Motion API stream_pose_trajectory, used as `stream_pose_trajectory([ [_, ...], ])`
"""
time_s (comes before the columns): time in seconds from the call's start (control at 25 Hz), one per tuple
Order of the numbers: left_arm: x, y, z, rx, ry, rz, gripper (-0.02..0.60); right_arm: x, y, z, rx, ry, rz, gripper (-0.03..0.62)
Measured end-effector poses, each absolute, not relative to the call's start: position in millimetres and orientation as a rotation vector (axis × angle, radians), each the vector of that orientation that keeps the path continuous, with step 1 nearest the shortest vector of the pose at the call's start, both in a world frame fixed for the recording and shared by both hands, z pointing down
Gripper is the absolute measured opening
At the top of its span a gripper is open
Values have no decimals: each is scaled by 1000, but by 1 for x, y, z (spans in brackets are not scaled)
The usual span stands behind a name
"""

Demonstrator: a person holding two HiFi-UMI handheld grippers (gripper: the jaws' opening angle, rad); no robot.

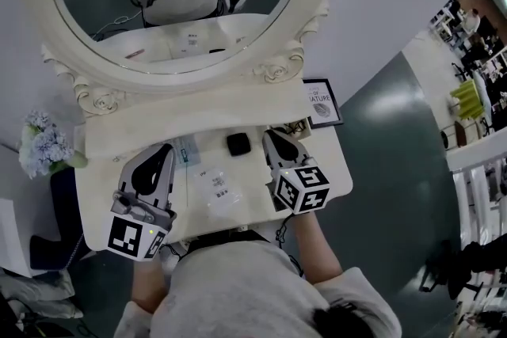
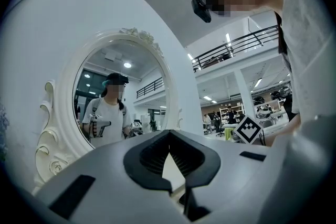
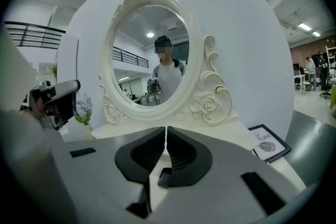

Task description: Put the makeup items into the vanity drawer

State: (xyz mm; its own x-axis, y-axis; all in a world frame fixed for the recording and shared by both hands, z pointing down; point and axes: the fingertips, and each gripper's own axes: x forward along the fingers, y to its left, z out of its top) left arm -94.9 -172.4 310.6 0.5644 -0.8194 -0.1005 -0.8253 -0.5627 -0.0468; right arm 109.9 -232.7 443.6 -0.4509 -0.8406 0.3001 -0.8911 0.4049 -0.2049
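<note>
2 closed, empty hand-held grippers, left (image 1: 165,150) and right (image 1: 271,135), flank the black compact (image 1: 238,143).

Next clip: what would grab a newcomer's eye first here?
An ornate oval mirror fills the top of the head view, reflecting the person and both tools. Below it, the left claw and right claw, both shut and empty, point across the cream vanity top on either side of a small black case.

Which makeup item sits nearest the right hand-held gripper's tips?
The small black square compact, just left of the right hand-held gripper; the clear plastic packets lie farther.
</note>
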Motion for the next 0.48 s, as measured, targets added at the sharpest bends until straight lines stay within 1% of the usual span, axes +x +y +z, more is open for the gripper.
stream_pose_trajectory([
  [0.48,-115,-161,302,-2700,1386,119,14,77,-205,400,1552,-2607,346,28],
])
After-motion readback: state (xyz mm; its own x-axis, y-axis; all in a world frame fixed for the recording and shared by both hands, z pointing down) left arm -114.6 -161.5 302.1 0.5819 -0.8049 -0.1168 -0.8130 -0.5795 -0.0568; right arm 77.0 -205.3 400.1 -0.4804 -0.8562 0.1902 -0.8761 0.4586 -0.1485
